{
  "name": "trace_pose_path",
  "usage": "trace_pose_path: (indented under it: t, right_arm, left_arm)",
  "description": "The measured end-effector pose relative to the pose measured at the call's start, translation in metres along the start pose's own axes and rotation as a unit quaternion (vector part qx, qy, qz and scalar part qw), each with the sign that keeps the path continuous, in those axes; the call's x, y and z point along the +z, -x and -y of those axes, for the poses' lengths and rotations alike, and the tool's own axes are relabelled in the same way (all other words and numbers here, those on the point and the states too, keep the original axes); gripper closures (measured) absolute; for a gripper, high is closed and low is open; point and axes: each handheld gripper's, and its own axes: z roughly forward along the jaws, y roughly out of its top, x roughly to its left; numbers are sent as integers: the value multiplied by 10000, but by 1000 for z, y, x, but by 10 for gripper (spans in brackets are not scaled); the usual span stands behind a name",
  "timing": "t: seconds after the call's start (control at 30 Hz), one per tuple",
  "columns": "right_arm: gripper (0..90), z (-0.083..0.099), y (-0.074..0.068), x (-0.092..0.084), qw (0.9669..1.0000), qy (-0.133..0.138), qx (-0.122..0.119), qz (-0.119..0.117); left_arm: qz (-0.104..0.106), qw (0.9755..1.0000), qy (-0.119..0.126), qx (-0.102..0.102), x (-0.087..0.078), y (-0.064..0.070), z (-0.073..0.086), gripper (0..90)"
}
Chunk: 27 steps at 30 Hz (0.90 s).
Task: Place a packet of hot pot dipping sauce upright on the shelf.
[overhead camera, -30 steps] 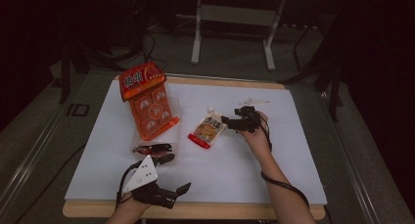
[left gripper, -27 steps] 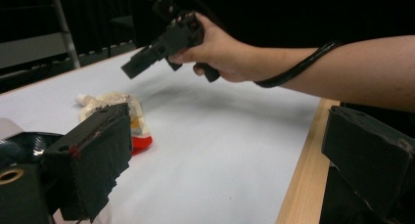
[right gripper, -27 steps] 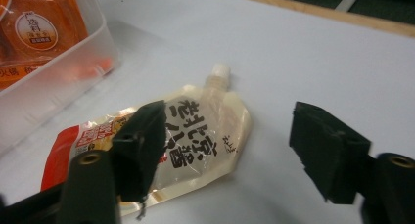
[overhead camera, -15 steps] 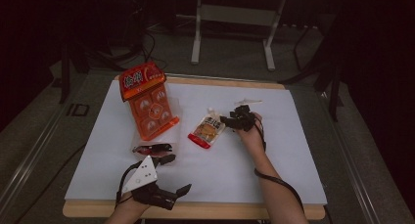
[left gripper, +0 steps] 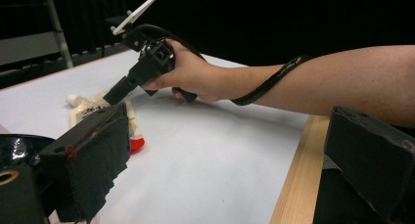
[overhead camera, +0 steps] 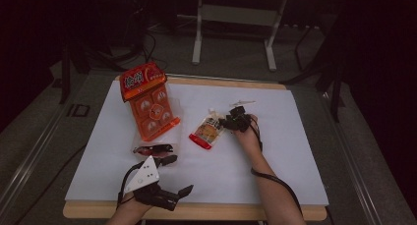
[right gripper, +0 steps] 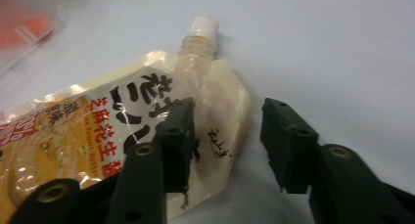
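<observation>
high view: we see one cream-and-red soft plastic spouted pouch with a white cap [overhead camera: 208,130] lying flat mid-surface on the white-sheeted wooden surface [overhead camera: 295,151]. Right tongs [overhead camera: 231,121] sit at its upper corner by the spout. Left tongs [overhead camera: 169,183] rest near the front edge, well apart from the pouch.
other items: one orange blister pack of round cups [overhead camera: 150,108], one small dark-and-red wrapped item [overhead camera: 152,149] just beyond the left tongs.
left gripper view: left tongs [left gripper: 220,155] stand wide with nothing between them. The right tongs [left gripper: 115,93] tip down onto the pouch [left gripper: 98,109].
right gripper view: right tongs [right gripper: 227,136] half-closed, jaws have just been closing. One jaw lies over the pouch [right gripper: 98,136], the other stands off its edge on bare sheet; pads not pressing yet.
handling: we judge the pouch light, floppy and slick, its paste filling shifting when squeezed.
grip point: the stiff shoulder beside the white cap [right gripper: 203,26], not the belly.
count: one pouch, two tongs.
</observation>
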Motion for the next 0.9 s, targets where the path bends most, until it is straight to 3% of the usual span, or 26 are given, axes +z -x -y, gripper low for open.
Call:
trace_pose_path:
  t: [0.13,0.2,0.33,0.53,0.9]
  right_arm:
    - [639,-2,-4,0,9997,-129,-180,31]
    - [725,-2,-6,0,9994,-153,-301,84]
    - [874,-2,-8,1,9994,-194,-273,-61]
    - [898,-5,-13,-5,9998,-136,-151,-25]
    - [899,-17,-23,-33,9991,258,-276,-188]
  left_arm:
    - [-16,10000,23,-83,1,-2,0,40]
    - [-24,10000,29,-77,1,-1,-1,40]
    - [-15,10000,22,-57,2,0,-1,40]
    - [31,10000,21,-62,4,1,0,40]
    - [63,9999,79,-81,4,0,2,40]
